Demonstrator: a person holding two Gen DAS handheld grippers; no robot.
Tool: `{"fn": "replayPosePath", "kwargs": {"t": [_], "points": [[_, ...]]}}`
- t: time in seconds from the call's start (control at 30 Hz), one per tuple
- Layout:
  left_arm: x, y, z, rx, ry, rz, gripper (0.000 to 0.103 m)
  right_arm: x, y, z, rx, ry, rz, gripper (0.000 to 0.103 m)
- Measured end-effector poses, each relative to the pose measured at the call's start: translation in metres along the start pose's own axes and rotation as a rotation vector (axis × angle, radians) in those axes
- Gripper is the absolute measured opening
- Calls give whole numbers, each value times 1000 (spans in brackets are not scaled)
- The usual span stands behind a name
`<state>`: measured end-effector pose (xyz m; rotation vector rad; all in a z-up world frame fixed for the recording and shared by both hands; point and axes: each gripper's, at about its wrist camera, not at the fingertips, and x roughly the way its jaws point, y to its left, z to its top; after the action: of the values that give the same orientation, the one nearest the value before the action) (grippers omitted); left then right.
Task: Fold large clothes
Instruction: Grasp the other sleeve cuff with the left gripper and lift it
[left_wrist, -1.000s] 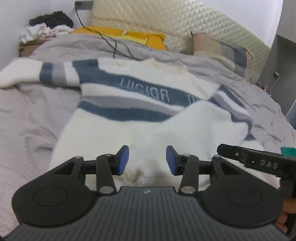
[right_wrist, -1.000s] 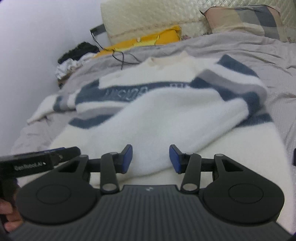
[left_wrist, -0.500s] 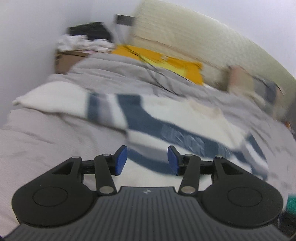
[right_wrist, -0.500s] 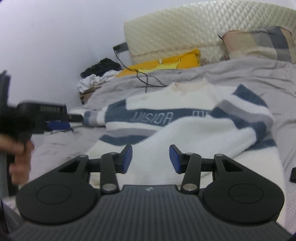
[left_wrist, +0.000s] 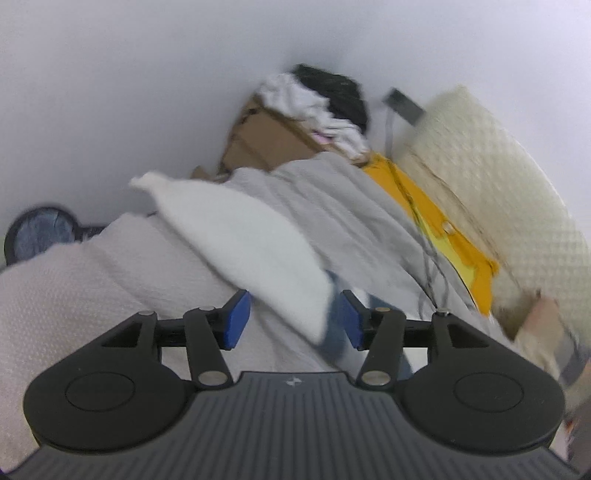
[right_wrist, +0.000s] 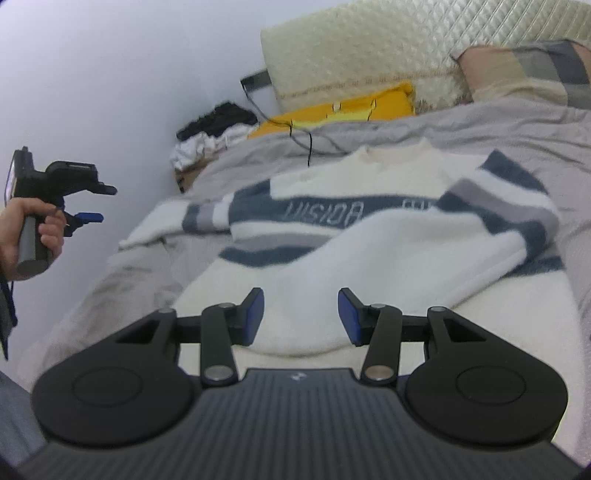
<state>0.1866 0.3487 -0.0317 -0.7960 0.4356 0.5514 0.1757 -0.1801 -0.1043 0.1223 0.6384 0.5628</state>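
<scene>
Sweater (right_wrist: 369, 236), white with blue and grey stripes, lies spread on the bed (right_wrist: 498, 136), collar toward the headboard (right_wrist: 406, 44). One sleeve is already folded across the body; the other sleeve (left_wrist: 240, 243) stretches flat toward the wall side, and that one looks like the next thing to fold

Left gripper (left_wrist: 291, 317) has its jaws apart with nothing pinched between them, and they have just been opening. In its own view the outstretched sleeve runs diagonally, from the cuff at the upper left down to the striped part just beyond the jaws, so its long axis lies at a slant to the gap between the pads. From the right wrist view the left gripper (right_wrist: 88, 206) hangs off the bed's edge, out beyond the cuff end and apart from the cloth, held in a hand (right_wrist: 33, 236)

Right gripper (right_wrist: 301, 317) hovers over the hem, jaws apart and empty, white knit showing between the pads but not pressed

The left hand is plainly the nearer one to that sleeve. I judge the coming move depends on bringing its jaws in over the cuff, then carrying the sleeve inward across the chest
</scene>
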Motion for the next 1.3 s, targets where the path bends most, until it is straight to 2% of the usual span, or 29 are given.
{"fn": "replayPosePath", "kwargs": {"t": [0.07, 0.13, 0.23, 0.37, 0.43, 0.57, 0.63, 0.7, 0.8, 0.9, 0.97, 1.03, 1.2, 1.3], "points": [[21, 20, 4, -50, 18, 0, 59, 11, -2, -1, 7, 30, 3, 52], [41, 40, 8, -92, 28, -1, 59, 21, -4, 0, 26, 46, 6, 61], [75, 59, 9, -133, 59, -30, 59, 36, -5, 3, 30, 59, 17, 61], [107, 63, 2, -163, 50, -74, 58, 55, -5, 6, -9, 68, 10, 61], [125, 60, -2, -191, 76, -108, 58, 64, -7, 5, -31, 81, -5, 61], [160, 52, -7, -224, 116, -101, 59, 78, -14, 5, -62, 97, -20, 61], [172, 49, -10, -268, 123, -72, 59, 82, -16, 6, -65, 97, -22, 61], [176, 46, -9, -310, 77, -62, 58, 82, -18, 6, -59, 90, -15, 62], [171, 42, -3, -316, -8, -73, 57, 83, -22, 7, -40, 83, -8, 63], [165, 44, 6, -338, -100, -156, 57, 85, -24, 6, -28, 80, -4, 63], [170, 44, 12, -330, -112, -172, 57, 86, -26, 6, -21, 80, 0, 64], [178, 44, 14, -319, -117, -132, 57, 86, -26, 6, -23, 79, 2, 64], [189, 62, 17, -397, -186, -5, 57, 87, -26, 6, -25, 79, 3, 65], [198, 64, 30, -398, -202, 18, 57, 88, -26, 5, -27, 79, 3, 65]]}}
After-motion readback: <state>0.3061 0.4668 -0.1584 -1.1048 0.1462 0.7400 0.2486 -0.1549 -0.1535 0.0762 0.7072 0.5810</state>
